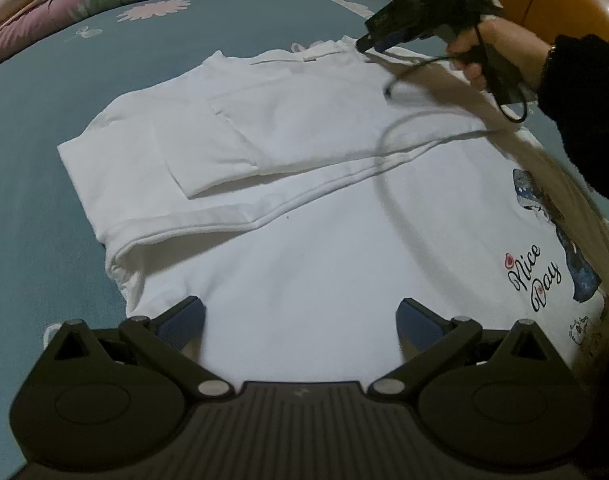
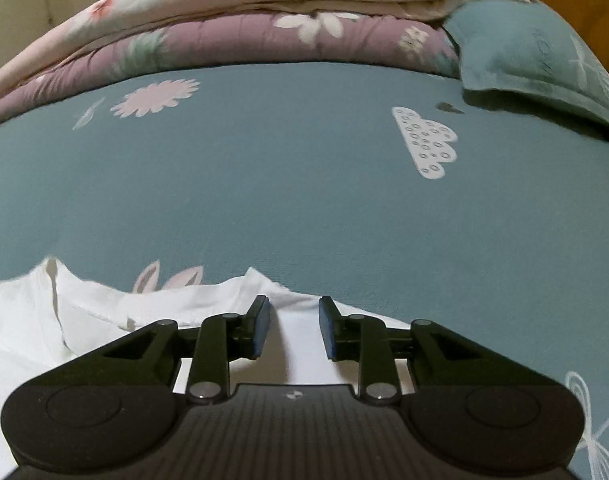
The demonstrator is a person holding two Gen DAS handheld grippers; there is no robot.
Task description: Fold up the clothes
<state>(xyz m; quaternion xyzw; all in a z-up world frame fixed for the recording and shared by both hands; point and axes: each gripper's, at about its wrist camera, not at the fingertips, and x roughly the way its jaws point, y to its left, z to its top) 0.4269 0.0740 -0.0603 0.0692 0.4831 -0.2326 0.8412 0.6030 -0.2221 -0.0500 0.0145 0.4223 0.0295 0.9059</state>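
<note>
Closest in the left wrist view, the left gripper hangs over the lower body of the white T-shirt with its blue pads spread wide and nothing between them. The shirt lies flat on the teal bedsheet, one side already folded in across the body with its short sleeve lying on top; a printed "Nice Day" motif shows near the right edge. A thin black cable trails loosely over the cloth. Farther off, the right gripper sits at the shirt's collar end, carried by a hand in a dark sleeve.

From the right wrist view, the right gripper has its pads parted by a narrow gap; they stand over the white fabric's edge without pinching it. Beyond lies open bedsheet printed with a flower and a cloud, then a teal pillow and stacked floral quilts at the back.
</note>
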